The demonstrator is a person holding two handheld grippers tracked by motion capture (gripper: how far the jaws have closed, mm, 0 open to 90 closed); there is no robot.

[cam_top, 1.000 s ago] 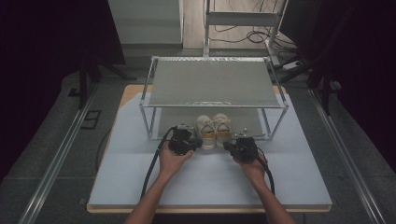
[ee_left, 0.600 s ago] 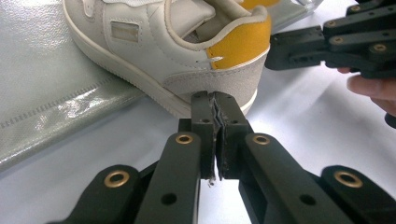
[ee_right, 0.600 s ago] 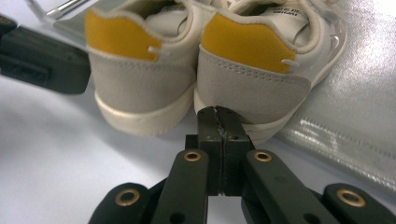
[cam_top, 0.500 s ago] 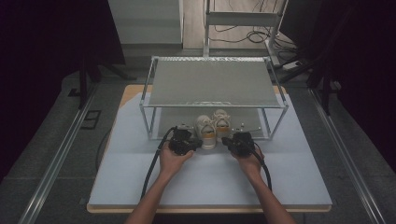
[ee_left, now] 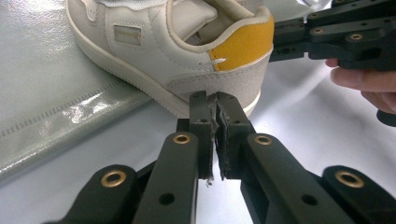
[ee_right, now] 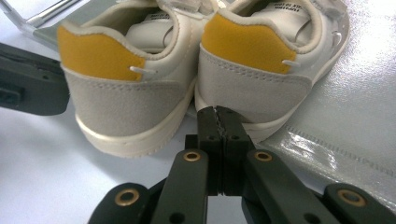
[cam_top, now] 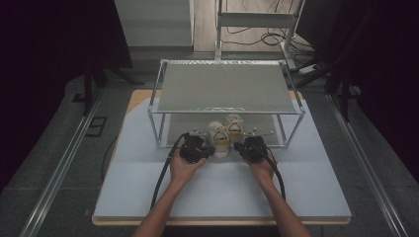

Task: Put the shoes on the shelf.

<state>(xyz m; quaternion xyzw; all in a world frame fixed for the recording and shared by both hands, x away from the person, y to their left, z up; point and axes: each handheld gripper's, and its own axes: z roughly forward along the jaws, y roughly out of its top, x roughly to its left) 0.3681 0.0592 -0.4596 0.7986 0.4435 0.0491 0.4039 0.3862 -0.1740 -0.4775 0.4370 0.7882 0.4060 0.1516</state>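
Two small white sneakers with yellow heel tabs stand side by side, heels toward me, at the front edge of a metal rack's lower level. The left shoe (cam_top: 218,138) (ee_left: 187,46) (ee_right: 126,93) sits a little nearer than the right shoe (cam_top: 234,126) (ee_right: 252,74). My left gripper (cam_top: 205,149) (ee_left: 215,100) is shut and empty, its tips at the left shoe's heel sole. Shut and empty too, my right gripper (cam_top: 239,146) (ee_right: 217,112) has its tips at the right shoe's heel. From the left gripper view, the right gripper (ee_left: 336,37) shows beyond the heel.
The rack (cam_top: 225,89) has a mesh top shelf on thin posts above the shoes, and a silvery sheet (ee_right: 345,116) lines its lower level. It stands on a white board (cam_top: 222,192). Cables trail back from both grippers. Dark floor and rails flank the table.
My right gripper has edged forward and a little left, up to the shoes' heels. The left gripper has stayed where it was.
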